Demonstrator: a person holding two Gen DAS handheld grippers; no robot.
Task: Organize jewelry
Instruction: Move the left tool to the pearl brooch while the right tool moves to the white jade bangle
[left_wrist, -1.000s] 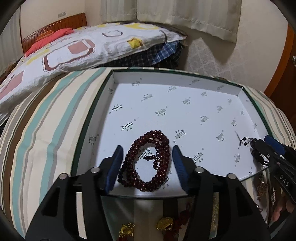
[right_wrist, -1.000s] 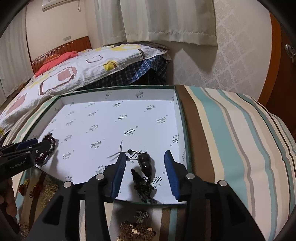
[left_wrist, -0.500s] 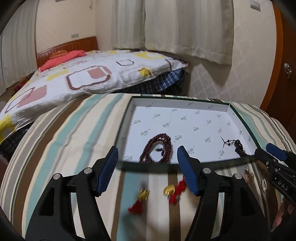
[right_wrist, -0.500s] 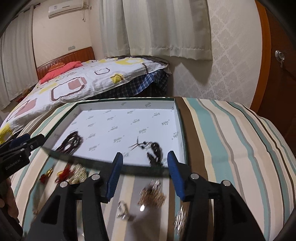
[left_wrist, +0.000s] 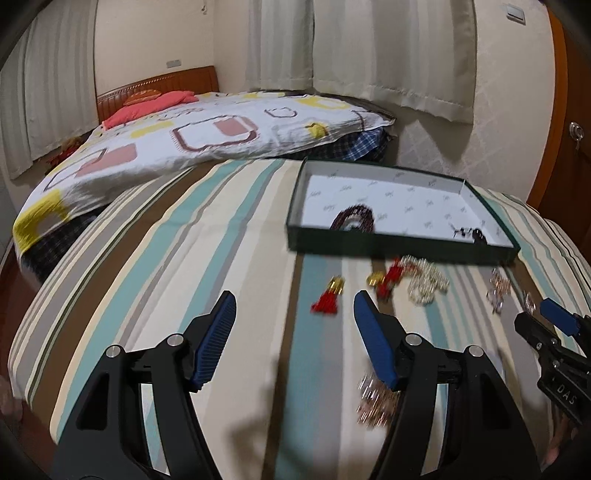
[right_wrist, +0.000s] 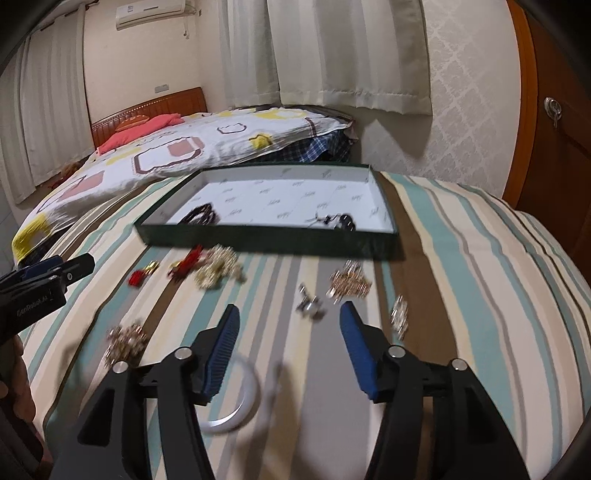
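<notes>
Both the left tool and the right tool are held spread and empty above the striped cloth, blurred loose trinkets are strewn beyond, and farther off dark beads are half hidden in the green-walled box.

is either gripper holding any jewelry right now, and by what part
Nothing is held. The left gripper and the right gripper are both open and empty above the striped cloth.

Gold cluster: blurred, partly behind finger. White ring: blurred, half hidden. Loose pieces: smeared, types unreadable.
</notes>
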